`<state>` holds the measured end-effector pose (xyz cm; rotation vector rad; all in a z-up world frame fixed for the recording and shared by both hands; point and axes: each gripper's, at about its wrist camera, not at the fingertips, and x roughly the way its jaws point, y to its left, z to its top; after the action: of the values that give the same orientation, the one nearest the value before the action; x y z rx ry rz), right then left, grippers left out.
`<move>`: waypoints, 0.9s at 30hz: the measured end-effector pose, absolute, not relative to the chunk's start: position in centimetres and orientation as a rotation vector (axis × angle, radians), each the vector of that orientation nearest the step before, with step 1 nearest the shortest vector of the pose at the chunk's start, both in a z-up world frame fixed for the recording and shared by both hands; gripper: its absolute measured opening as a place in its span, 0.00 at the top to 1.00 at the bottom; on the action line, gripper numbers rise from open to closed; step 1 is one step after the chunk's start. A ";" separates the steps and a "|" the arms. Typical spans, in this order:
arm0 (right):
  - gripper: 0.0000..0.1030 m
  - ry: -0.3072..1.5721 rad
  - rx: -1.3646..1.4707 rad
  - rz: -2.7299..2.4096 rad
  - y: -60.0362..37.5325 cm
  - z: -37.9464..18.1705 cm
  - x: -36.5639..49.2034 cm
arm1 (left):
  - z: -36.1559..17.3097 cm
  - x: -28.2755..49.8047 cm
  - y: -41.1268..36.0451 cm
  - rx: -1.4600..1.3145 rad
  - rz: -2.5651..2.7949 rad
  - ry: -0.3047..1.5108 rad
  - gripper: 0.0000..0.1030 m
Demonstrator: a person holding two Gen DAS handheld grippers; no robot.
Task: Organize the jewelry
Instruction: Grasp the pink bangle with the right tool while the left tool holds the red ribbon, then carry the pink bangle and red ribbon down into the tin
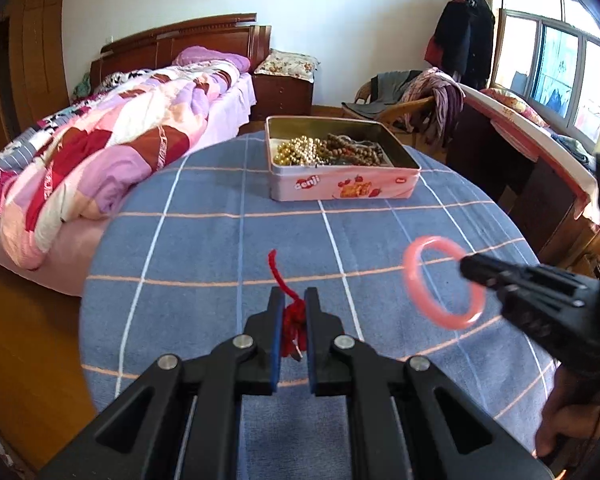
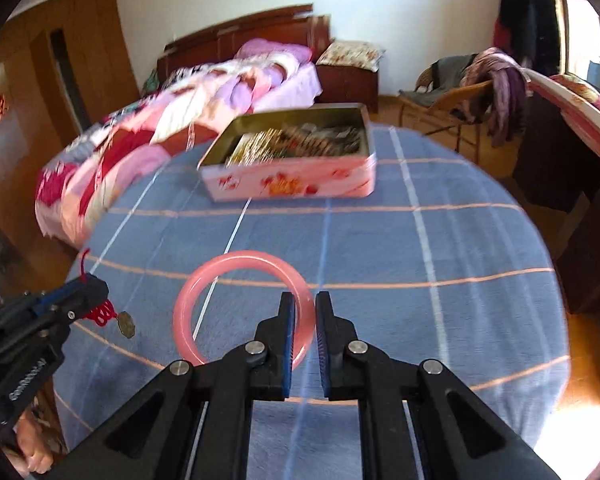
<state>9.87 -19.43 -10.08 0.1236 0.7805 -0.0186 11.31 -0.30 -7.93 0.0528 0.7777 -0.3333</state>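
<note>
Two loads are up: our left gripper [image 1: 291,312] pinches the red charm [image 1: 294,318], our right [image 2: 303,322] clamps the bangle [image 2: 242,306]; we carry both far to the tin [image 1: 342,188], releasing low over the beads [image 1: 300,152].

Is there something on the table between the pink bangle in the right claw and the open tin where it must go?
Nothing visible. The pink bangle, held in the right claw, faces only bare blue checked cloth up to the open tin.
</note>
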 end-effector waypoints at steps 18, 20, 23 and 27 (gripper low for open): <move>0.91 0.644 0.065 -0.115 -20.2 -4.7 6.2 | -4.7 8.9 -1.2 0.071 -0.367 0.686 0.90; 0.91 0.637 0.064 -0.114 -20.0 -4.5 6.1 | -4.7 8.9 -1.3 0.068 -0.372 0.683 0.90; 0.91 0.635 0.066 -0.110 -20.0 -4.3 6.2 | -4.8 8.8 -1.3 0.065 -0.375 0.682 0.90; 0.91 0.635 0.061 -0.109 -19.9 -4.3 6.5 | -5.1 9.0 -1.2 0.052 -0.378 0.694 0.90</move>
<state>6.45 -19.93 -4.30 0.0611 0.6348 -0.1085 9.04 -1.22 -5.08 0.0518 0.6940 -0.3783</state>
